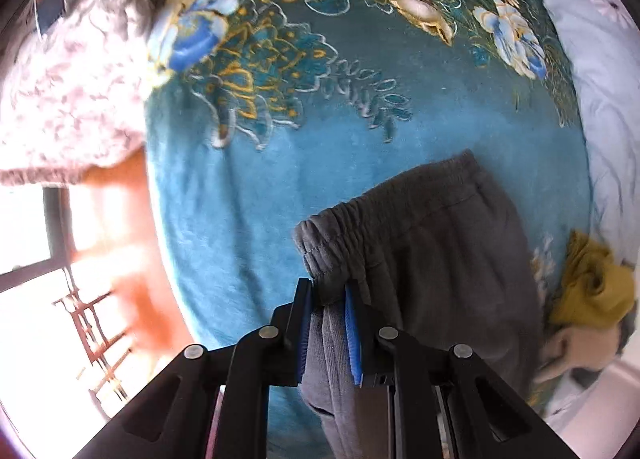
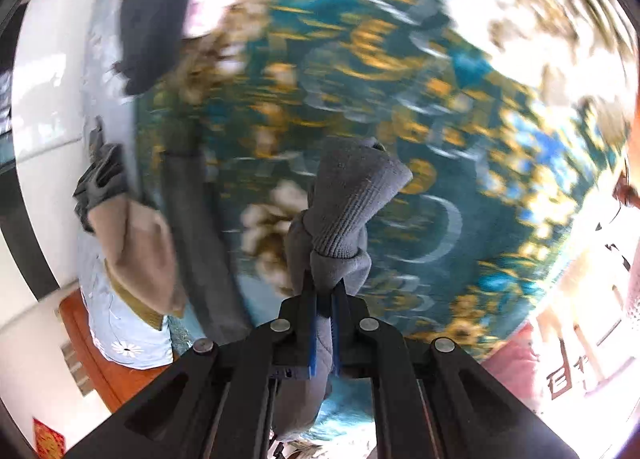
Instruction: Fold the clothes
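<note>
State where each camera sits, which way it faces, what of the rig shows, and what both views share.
Left wrist: on the left gripper, facing down its fingers at the grey trousers, waistband clamped; black arms show.
Right wrist: on the right gripper, facing a ribbed cuff it clamps, blurred; black arms show.
Shared: the teal floral blanket, grey trousers, and a yellow and beige clothes pile.

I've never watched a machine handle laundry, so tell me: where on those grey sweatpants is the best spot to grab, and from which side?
Probably the elastic waistband of the grey sweatpants, taken edge-on from its open end. It is a thick, gathered ridge that fingers can close over. The left claw already pinches it at one corner, approaching over the blue blanket; the right claw holds a ribbed cuff.
</note>
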Demonstrator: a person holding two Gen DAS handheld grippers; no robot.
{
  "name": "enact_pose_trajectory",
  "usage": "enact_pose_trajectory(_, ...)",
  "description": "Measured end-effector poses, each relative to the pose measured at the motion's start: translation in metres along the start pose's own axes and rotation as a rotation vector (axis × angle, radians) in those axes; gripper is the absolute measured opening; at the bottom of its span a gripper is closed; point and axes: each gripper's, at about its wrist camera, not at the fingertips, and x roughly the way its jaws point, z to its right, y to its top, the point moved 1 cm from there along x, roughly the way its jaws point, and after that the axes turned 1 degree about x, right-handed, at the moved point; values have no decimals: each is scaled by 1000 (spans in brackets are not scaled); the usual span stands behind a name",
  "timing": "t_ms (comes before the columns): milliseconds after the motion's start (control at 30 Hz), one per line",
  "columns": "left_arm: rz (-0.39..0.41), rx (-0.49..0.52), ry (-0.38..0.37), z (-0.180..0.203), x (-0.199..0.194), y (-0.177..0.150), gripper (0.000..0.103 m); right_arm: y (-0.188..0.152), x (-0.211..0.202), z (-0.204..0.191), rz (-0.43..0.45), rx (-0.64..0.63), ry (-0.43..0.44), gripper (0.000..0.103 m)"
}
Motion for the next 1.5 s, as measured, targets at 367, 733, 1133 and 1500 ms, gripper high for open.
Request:
enact_pose_trajectory(367, -232, -224, -229, 98, 21, 76, 16, -21, -120, 108, -11, -119, -170, 5)
enact_pose_trajectory(733, -247, 101, -166, 139, 42, 100, 28, 9, -12, -20, 6, -224, -359, 5)
enact_pose_trajectory(1133, -438, -156, -25, 100, 102, 62, 60, -14, -54, 14, 1, -255, -389, 6)
enact_pose_trajectory(1500, -381, -146, 89, 94, 109, 44, 13, -28, -188, 159, 1, -256, -368, 6)
